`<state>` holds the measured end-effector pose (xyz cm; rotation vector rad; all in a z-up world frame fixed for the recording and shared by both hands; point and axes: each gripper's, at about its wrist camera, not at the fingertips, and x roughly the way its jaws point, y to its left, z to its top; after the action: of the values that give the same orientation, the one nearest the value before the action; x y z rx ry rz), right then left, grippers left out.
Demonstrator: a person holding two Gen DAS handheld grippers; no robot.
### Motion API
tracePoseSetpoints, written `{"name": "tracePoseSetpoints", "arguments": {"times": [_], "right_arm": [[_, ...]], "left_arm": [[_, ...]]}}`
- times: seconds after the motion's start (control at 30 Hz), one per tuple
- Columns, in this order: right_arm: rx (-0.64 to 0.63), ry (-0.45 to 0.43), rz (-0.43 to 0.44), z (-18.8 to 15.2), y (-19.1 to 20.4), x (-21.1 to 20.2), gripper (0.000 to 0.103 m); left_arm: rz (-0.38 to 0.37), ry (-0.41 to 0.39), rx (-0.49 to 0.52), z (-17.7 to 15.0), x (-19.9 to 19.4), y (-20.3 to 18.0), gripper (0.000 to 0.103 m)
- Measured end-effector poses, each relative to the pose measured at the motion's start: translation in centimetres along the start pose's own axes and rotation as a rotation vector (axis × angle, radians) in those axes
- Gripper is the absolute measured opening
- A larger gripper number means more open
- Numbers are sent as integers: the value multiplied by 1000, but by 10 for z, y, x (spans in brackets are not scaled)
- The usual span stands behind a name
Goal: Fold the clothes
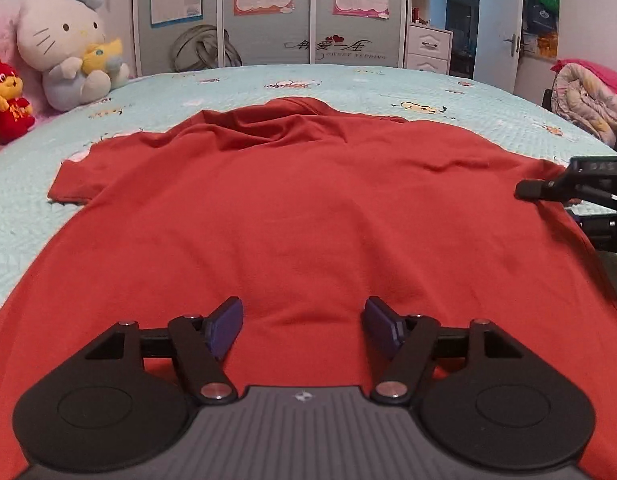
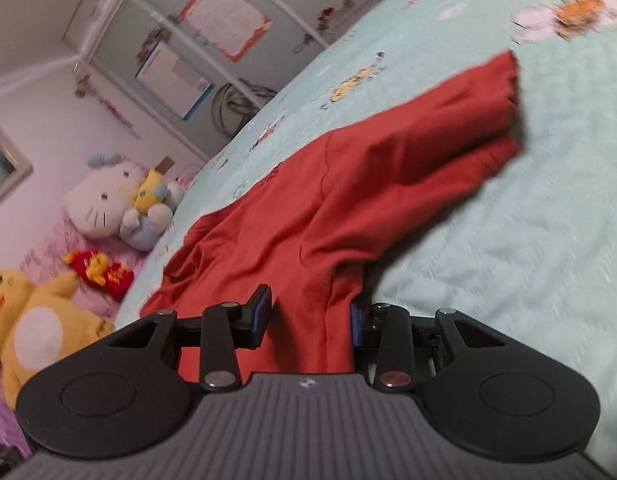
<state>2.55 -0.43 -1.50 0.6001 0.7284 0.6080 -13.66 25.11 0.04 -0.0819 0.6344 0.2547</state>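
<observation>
Two grippers over red T-shirt spread on pale blue quilted bed: left gripper jaws wide apart, nothing between pads, hovering above hem; right gripper narrowed around bunched side fabric, sleeve lifted off cover; white cat plush, yellow bear near pink bedhead

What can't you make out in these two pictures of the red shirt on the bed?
- Red shirt hem: left wrist view, hidden behind the left tongs.
- Right tongs: right wrist view, bunched cloth covers one pad, so the grip is unclear.
- Bedspread prints: right wrist view, motion-blurred.
</observation>
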Motion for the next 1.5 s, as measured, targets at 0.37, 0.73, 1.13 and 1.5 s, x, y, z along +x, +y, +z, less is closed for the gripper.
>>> {"name": "tracePoseSetpoints", "arguments": {"times": [0.37, 0.73, 1.13, 1.5], "right_arm": [[-12, -26, -68, 28, -18, 20, 5], [58, -30, -75, 28, -27, -14, 16], [-270, 292, 237, -12, 52, 4, 26], [-131, 23, 75, 30, -12, -34, 6]], "left_arm": [[74, 24, -25, 2, 3, 0, 96], [125, 35, -21, 2, 5, -3, 103], [117, 61, -40, 6, 6, 2, 103], [112, 47, 77, -3, -55, -37, 61]]}}
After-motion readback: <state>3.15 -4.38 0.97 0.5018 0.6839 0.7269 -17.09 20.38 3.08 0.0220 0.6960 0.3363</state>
